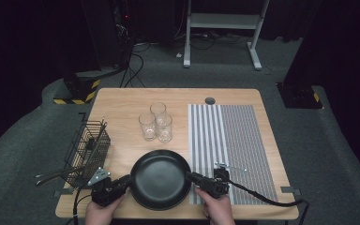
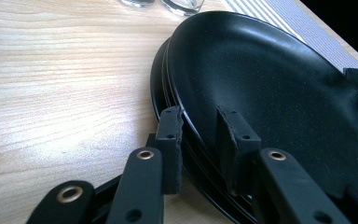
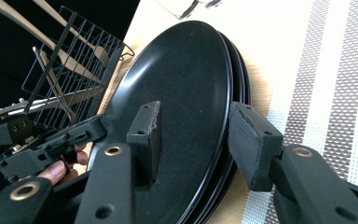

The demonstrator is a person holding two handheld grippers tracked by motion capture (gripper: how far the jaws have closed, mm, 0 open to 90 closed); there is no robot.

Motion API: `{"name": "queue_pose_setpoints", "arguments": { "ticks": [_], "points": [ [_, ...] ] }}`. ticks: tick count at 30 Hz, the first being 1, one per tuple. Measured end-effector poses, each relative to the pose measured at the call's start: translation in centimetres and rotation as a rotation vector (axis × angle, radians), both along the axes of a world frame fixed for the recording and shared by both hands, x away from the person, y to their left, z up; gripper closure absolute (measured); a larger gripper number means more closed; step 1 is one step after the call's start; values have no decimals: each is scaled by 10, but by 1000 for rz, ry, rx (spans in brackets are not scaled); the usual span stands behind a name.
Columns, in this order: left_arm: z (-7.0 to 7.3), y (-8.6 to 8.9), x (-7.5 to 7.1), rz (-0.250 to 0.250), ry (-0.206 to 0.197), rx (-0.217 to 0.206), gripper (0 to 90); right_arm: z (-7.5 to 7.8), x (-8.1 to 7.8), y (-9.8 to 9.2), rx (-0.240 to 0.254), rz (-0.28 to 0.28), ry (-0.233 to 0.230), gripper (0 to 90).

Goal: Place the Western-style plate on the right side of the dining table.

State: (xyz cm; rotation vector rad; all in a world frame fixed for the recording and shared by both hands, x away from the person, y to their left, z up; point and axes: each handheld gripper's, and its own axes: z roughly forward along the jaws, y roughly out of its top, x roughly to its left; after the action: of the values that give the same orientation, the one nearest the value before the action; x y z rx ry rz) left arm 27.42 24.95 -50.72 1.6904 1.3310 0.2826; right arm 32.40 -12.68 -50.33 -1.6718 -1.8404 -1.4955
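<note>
Stack of black plates [image 1: 160, 179] at the near edge of the table [image 1: 122, 101], just left of the striped mat [image 1: 234, 136] and overlapping its left edge slightly. At least three rims visible in the right gripper view [image 3: 182, 93], top plate tilted off the ones below.

Left gripper [image 1: 124, 183] at the stack's left rim, held by the left hand [image 1: 102, 212]. In the left gripper view, jaws astride the rim of the top plate [image 2: 270, 84]: one pad on the outside, one inside the dish, with a narrow gap showing on either side of the rim. Not clearly pressing; jaws partly spread, rim between them.

Right gripper [image 1: 192, 178] at the stack's right rim, held by the right hand [image 1: 218, 208]. In the right gripper view, one pad over the top plate's inner face, the other outside the rims above the mat [image 3: 317, 70]. Clear gap between the outer pad and the rims; jaws spread, no pinch.

Wire basket [image 1: 88, 149] at the table's left edge, well left of the plates. Inside: several long utensils [image 1: 58, 174], handles sticking out past the table edge toward the left. Same basket in the right gripper view [image 3: 70, 70], with pale wooden-looking handles slanting through the mesh.

Three clear glasses [image 1: 155, 122] clustered beyond the plates, upright, touching or nearly so, nothing visible inside.
</note>
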Motion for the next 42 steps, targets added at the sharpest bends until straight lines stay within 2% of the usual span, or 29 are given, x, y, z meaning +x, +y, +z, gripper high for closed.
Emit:
{"name": "queue_pose_setpoints", "arguments": {
  "ticks": [5, 11, 20, 25, 26, 27, 28, 29, 30, 31, 33, 35, 39, 42],
  "points": [
    [0, -1, 0, 1, 0, 11, 712, 4, 1, -1, 12, 2, -8, 558],
    [1, -4, -1, 0, -19, 43, 711, 2, 1, -1, -4, 3, -10, 552],
    [2, -4, -1, 1, -22, 43, 712, 2, 1, -1, -8, -3, -6, 553],
    [2, -3, 0, 1, -24, 34, 714, 5, 1, -3, -10, -5, -19, 554],
    [2, -3, 0, -2, -26, 40, 715, 5, 1, -3, -2, -4, -33, 629],
    [1, -4, 0, -4, -27, 39, 715, 6, 1, -3, 62, 36, -40, 604],
    [1, -5, 0, -6, -26, 35, 716, 9, 1, 1, 68, 56, -40, 603],
    [1, -5, 0, -9, -23, 33, 716, 13, -1, 5, 5, 45, -56, 601],
    [1, -4, 0, -13, -21, 24, 716, 16, -2, 8, -30, 39, -90, 590],
    [1, -3, 0, -12, -21, 14, 716, 19, -2, 9, -22, 38, -106, 577],
    [0, 0, 0, -22, -14, -6, 716, 20, -1, 6, -24, 29, -104, 561],
    [1, 0, 0, -24, -16, -1, 716, 17, -1, 3, -75, 11, -112, 554],
    [1, -1, 0, -24, -21, 3, 711, 8, -2, 1, -102, 0, -87, 550],
    [1, -1, 0, -24, -18, -2, 712, 6, -3, 2, -92, 8, -77, 547]
  ]
}}
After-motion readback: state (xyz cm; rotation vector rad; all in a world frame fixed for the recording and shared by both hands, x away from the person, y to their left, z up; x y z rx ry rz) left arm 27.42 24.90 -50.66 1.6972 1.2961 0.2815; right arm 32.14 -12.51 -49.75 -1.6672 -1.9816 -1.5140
